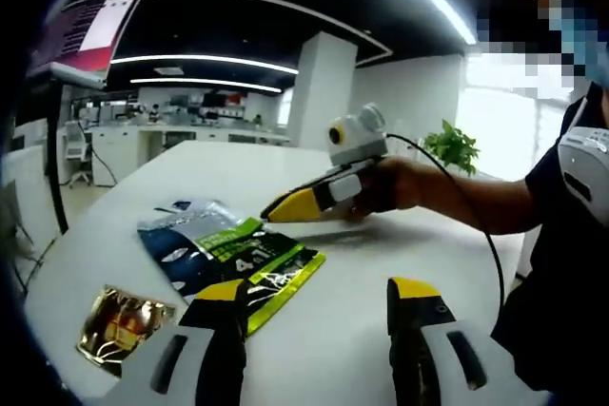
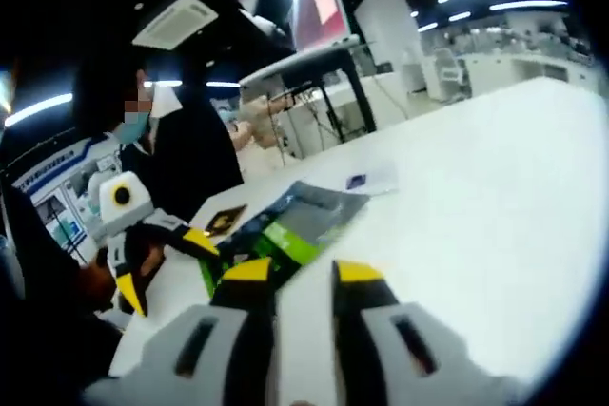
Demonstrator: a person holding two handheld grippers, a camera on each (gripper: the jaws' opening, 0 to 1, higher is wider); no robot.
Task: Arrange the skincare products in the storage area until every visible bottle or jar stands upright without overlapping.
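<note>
Flat skincare sachets lie on the white table (image 1: 400, 244). A blue and green stack of sachets (image 1: 228, 254) overlaps just ahead of my left gripper (image 1: 319, 297), whose jaws stand wide open and empty. A gold foil sachet (image 1: 119, 325) lies to the left of the left jaw. My right gripper (image 1: 281, 206), held in a hand, hovers low beyond the stack. In the right gripper view, my right gripper (image 2: 303, 273) shows a narrow empty gap and points at the green and blue sachets (image 2: 285, 225), with the gold sachet (image 2: 226, 219) and the open left gripper (image 2: 166, 268) past them.
A small pale sachet (image 2: 360, 181) lies farther along the table. A monitor on a stand (image 1: 86, 35) rises past the table's left edge. The person's arm and body (image 1: 552, 235) fill the right side. A potted plant (image 1: 452, 145) stands behind the table.
</note>
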